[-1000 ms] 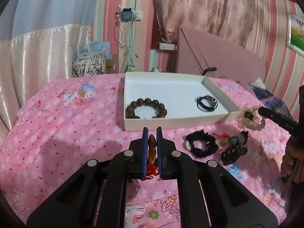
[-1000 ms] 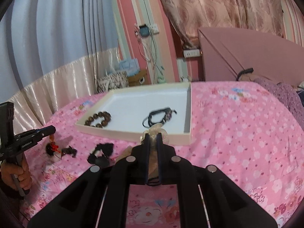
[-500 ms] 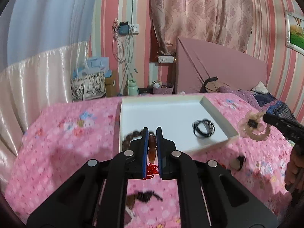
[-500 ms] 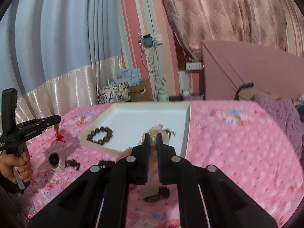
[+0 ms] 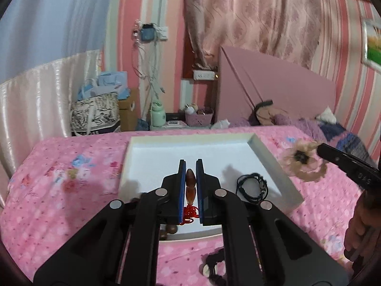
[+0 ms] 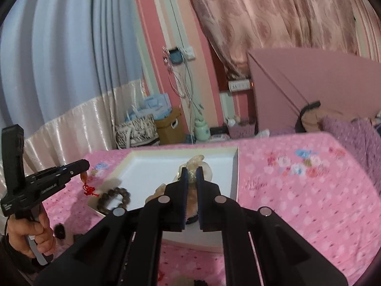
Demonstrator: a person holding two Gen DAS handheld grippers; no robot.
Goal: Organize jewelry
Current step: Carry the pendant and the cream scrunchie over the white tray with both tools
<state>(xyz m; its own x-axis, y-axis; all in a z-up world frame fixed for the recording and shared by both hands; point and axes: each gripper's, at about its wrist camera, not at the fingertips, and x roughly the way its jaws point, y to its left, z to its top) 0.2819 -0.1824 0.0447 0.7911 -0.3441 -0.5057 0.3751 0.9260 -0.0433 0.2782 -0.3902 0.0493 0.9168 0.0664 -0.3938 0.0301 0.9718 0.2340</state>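
Both grippers are observed above the near edge of the white tray (image 5: pixel 273 164), which lies on the pink bed (image 5: pixel 59 190).

Left gripper (image 5: pixel 190 186): jaws nearly closed, clamped on a brown pendant (image 5: pixel 190 186). The pendant's long axis runs along the jaws, pointing forward; its red knotted cord (image 5: pixel 189 213) hangs beneath. In the right wrist view the same pendant (image 6: pixel 83 177) is seen dangling at the left gripper's tip (image 6: pixel 78 166), over the bed just beside the tray's left wall, not yet clearly over the floor of the tray.

Right gripper (image 6: pixel 191 178): jaws nearly closed on a pale beige hair flower (image 6: pixel 197 164), whose petals spread past the tips. From the left wrist view the flower (image 5: pixel 302 162) is seen held off the tray's right wall, over the bed.

Already inside the tray: a beaded bracelet (image 6: pixel 114 197) at the near left corner, and a black cord bracelet (image 5: pixel 252 186) toward the near right.

Judgement: the open tray floor lies ahead of and below both pairs of jaws. The left gripper is nearer the left half, the right gripper nearer the right half. The bare far area of the tray is judged the likeliest drop zone; each held item has to be brought inward across its own side wall before release. Dark items are still seen on the bed before the tray, too blurred to name.
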